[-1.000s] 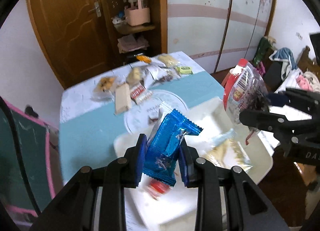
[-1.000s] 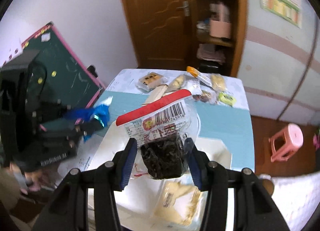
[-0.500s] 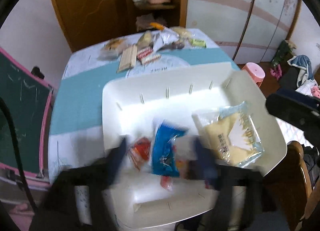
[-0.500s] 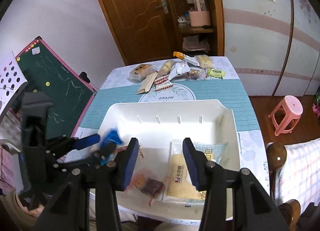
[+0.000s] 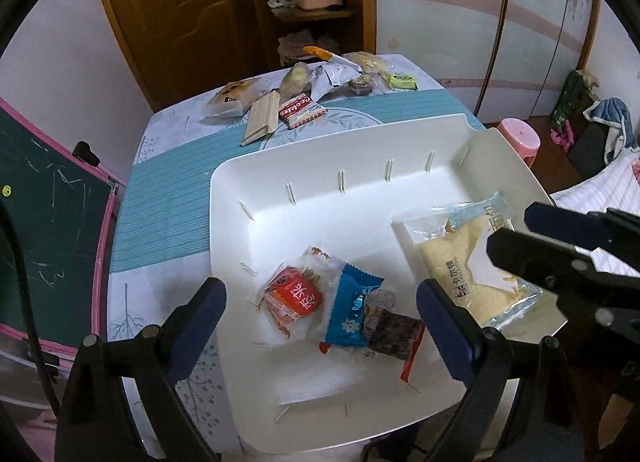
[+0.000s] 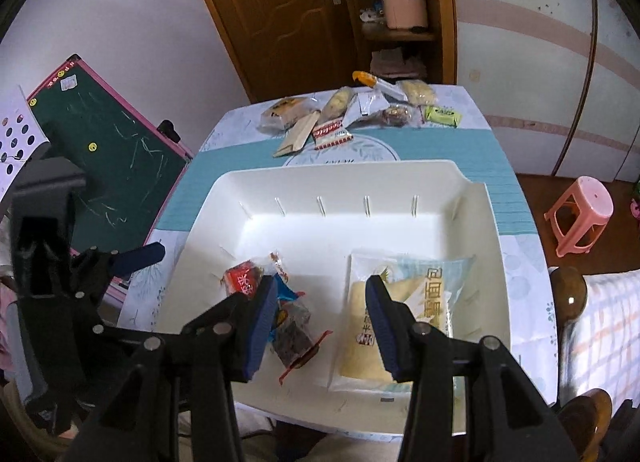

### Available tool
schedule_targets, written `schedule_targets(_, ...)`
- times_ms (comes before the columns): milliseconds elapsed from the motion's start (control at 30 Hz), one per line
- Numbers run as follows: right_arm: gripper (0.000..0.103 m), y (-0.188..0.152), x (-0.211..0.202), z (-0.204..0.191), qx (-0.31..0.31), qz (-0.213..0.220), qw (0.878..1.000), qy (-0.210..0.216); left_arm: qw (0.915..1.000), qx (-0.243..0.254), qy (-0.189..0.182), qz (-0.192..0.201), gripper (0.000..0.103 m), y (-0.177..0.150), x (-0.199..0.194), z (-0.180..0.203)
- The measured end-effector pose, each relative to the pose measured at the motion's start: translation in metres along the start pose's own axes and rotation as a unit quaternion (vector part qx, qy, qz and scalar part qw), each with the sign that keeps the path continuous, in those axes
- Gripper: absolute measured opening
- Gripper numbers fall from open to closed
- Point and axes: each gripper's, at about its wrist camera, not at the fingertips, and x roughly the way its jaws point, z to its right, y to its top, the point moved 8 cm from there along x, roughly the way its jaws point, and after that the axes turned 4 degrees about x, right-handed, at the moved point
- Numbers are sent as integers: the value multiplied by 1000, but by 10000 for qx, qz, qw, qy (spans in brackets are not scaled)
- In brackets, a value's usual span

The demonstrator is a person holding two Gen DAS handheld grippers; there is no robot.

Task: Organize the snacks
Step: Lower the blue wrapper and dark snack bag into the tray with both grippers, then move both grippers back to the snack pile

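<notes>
A white plastic bin [image 5: 320, 198] [image 6: 304, 178] sits at the table's near end. In it lie a red snack pack [image 5: 294, 296] [image 6: 240, 276], a blue snack pack [image 5: 352, 308] [image 6: 286, 290], a dark snack pack with a red strip [image 5: 394, 328] [image 6: 296, 328] and a large pale bread pack [image 5: 464, 258] [image 6: 404, 302]. My left gripper [image 5: 322, 306] is open and empty above the small packs. My right gripper [image 6: 320, 310] is open and empty above the bin; it also shows in the left wrist view [image 5: 560, 246].
Several more snacks [image 5: 304, 90] [image 6: 352, 114] lie in a row at the table's far end. A green chalkboard [image 5: 44, 222] [image 6: 100, 150] leans at the left. A pink stool [image 6: 580, 210] [image 5: 518, 136] stands at the right. A wooden door and shelf are behind.
Both grippers opened and let their packs fall: the blue pack and the dark red-strip pack now lie in the bin. Both grippers rose above the bin.
</notes>
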Motion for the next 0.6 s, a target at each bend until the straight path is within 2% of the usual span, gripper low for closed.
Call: schedule_targets(600,47,-1,21,7,149,-277,9995,-6,9997,-167,111,-111,96,4,11,-19)
